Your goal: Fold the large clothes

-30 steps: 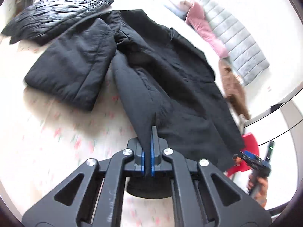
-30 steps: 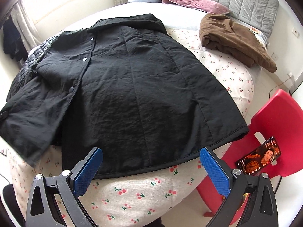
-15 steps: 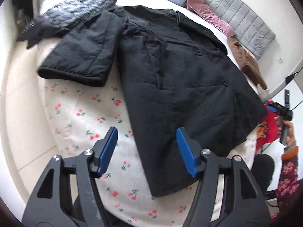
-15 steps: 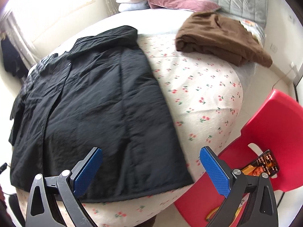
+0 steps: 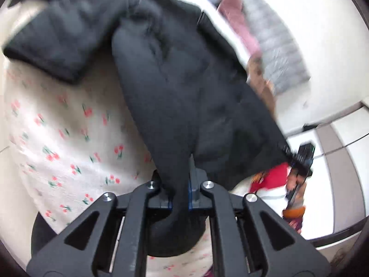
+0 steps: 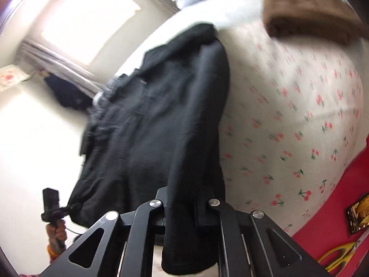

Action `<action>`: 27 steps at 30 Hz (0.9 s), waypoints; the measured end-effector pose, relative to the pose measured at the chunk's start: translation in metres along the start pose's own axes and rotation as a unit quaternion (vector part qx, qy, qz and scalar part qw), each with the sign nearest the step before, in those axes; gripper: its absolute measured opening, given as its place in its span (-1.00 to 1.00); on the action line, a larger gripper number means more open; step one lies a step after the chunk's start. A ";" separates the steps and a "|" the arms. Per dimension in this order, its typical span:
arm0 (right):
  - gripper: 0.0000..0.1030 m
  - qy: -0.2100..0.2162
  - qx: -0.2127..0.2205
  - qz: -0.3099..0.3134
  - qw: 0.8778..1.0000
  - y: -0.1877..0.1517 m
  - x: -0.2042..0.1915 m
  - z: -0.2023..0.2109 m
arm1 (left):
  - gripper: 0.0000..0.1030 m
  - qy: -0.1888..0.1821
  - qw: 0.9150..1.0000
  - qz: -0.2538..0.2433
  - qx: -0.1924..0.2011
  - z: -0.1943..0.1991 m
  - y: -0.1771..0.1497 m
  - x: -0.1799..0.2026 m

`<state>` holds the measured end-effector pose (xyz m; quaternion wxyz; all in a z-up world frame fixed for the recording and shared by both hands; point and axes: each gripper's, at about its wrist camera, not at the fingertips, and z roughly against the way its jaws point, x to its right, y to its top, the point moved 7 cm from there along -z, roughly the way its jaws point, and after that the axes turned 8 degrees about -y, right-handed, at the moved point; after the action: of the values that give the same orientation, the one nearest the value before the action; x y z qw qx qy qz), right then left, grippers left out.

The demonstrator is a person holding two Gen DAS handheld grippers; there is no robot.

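Cherry-print bed [image 5: 57, 124] carries my black coat [image 5: 184, 87], which runs from the bed's far end to its near edge, hem hanging over. My left gripper [image 5: 181, 184] and right gripper [image 6: 184, 207] each have jaws clamped tight on hem cloth.

One black coat [image 5: 184, 92] is lying ahead of two hand-held grippers, the left hand-held gripper [image 5: 180, 189] and the right hand-held gripper [image 6: 184, 210]. One brown garment [image 6: 306, 13], one red chair [image 6: 334, 219] and one pair of yellow scissors [image 6: 336, 254] are showing right of the right one.
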<state>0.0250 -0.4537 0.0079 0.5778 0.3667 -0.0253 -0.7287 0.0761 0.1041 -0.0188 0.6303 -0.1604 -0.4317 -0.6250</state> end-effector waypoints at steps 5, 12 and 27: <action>-0.83 -0.072 0.007 0.034 0.997 -0.005 -0.015 0.045 | -0.67 0.118 0.992 -0.031 0.024 0.051 0.002 -0.009; -0.39 -0.264 -0.099 0.059 0.958 -0.059 0.038 -0.005 | -0.03 0.349 0.919 -0.179 -0.041 0.027 -0.056 -0.025; 0.20 -0.118 -0.120 0.279 0.945 -0.139 -0.165 -0.048 | 0.39 0.140 0.870 -0.430 -0.195 -0.128 -0.158 0.084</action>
<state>-0.0519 -0.2465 -0.0079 0.7908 0.1839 -0.1074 -0.5739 -0.0393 -0.0720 -0.0838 0.3091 0.0102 -0.2343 -0.9216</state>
